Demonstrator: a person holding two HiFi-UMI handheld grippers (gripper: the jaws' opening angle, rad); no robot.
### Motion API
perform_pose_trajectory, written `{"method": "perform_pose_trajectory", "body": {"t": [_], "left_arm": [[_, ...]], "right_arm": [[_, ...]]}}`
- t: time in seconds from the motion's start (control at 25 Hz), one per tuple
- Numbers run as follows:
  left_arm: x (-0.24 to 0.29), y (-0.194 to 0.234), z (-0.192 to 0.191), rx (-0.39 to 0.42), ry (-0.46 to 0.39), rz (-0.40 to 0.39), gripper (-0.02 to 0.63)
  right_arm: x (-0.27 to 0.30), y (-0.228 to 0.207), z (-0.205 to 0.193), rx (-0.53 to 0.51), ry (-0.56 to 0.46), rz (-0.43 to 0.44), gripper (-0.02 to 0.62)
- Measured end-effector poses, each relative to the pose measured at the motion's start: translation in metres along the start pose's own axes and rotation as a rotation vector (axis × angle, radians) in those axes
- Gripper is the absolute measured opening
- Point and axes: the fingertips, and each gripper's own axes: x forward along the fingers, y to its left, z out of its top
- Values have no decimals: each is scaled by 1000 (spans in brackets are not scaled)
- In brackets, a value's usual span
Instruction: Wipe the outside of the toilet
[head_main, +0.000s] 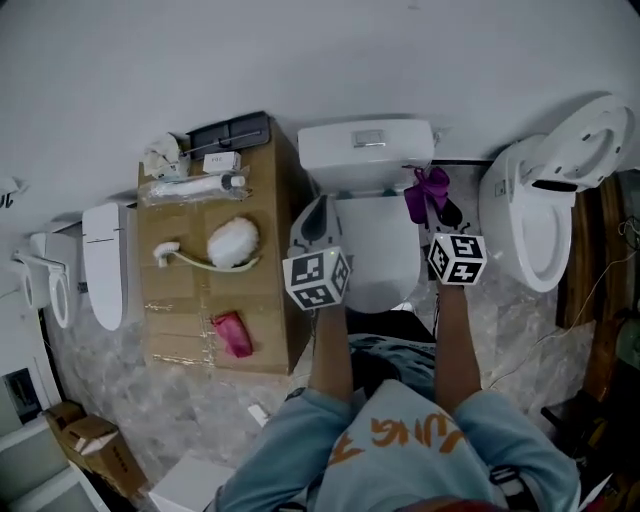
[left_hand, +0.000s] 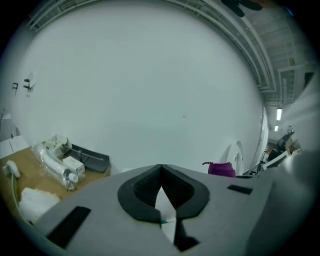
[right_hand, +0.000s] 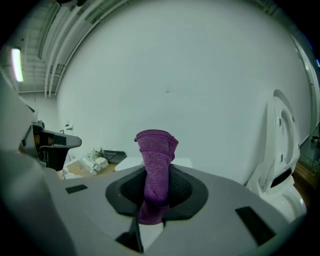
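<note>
**Head view.** The person stands facing the toilet (head_main: 378, 255), which has its lid down and its tank (head_main: 367, 148) against the wall. Both grippers are raised above it, and neither touches the porcelain. The left gripper (head_main: 316, 222) sits over the lid's left edge. The right gripper (head_main: 441, 212) sits at the lid's right edge and carries the purple cloth (head_main: 427, 190) near the tank's right corner. A cardboard box (head_main: 190, 300) stands just beside the toilet on its left and bears a white brush (head_main: 232, 243) and a pink item (head_main: 232, 333). A second toilet (head_main: 530, 215), seat raised, stands to the right.

**Left gripper view.** The jaws meet tip to tip with nothing between them. This gripper is empty, probably kept free to steady the work. The cloth (left_hand: 221, 169) shows off to the right.

**Right gripper view.** The jaws are clamped on the lower part of the cloth (right_hand: 156, 145). The free end stands up past the tips as a bunched wad. This grip appears chosen so that fabric, not jaw, meets the surface. Wiping does not appear to have begun. The tank's right side lies nearest and is the likely first contact.
</note>
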Motion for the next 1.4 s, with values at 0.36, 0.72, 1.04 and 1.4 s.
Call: {"method": "perform_pose_trajectory", "body": {"t": [0.36,0.72,1.04,1.4], "left_arm": [[-11,-25,119,129,-142,-16,25],[-30,-34,219,221,-329,-1,25],[-14,-23,221,222,-295,84,25],[-2,-29,207,158,-275,87,25]], "right_arm": [[-5,70,145,-82,-236,221,87],[-24,110,265,-204,-444,267,89],[-19,111,275,-226,-439,222,94],[-17,99,262,-241,-403,224,95]]}}
